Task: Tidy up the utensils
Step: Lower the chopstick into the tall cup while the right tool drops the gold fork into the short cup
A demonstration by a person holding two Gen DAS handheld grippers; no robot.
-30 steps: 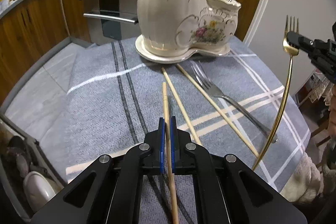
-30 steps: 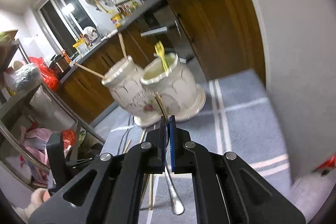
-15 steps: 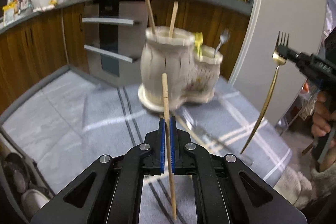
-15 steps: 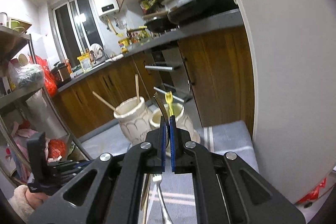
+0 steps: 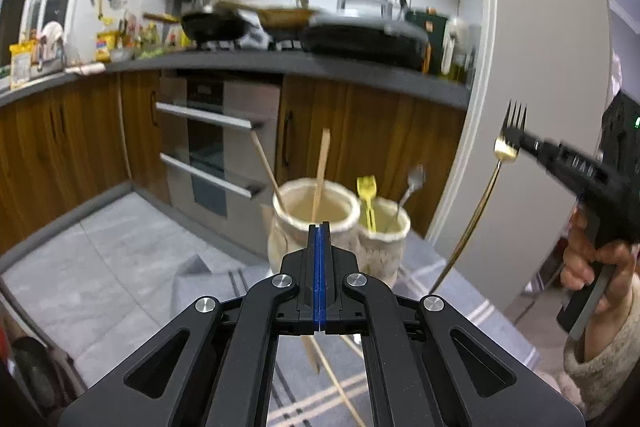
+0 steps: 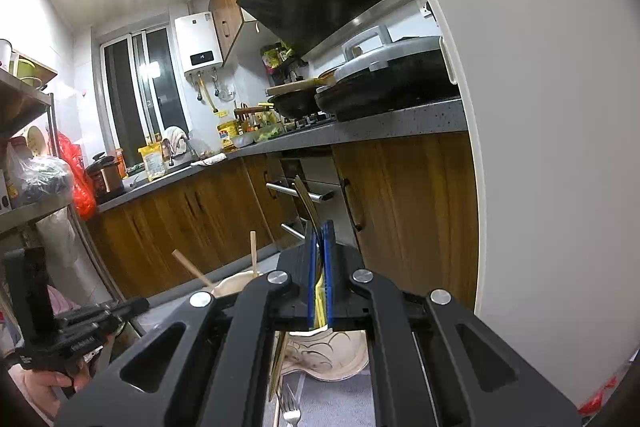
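My left tongs [image 5: 319,233] pinch a wooden chopstick [image 5: 321,174] upright, near the tall pot [image 5: 314,215], to drop it in endwise. My right tongs [image 5: 520,139], far right, clamp a gold fork [image 5: 476,211] by its neck, tines up, seemingly bound for the smaller pot [image 5: 384,231].

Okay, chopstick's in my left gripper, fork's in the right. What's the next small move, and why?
Probably carry the left gripper forward until its chopstick hangs over the big pot. The gripper is shut on the stick, and that pot, just ahead and lower, already holds two chopsticks, so it looks like their place.
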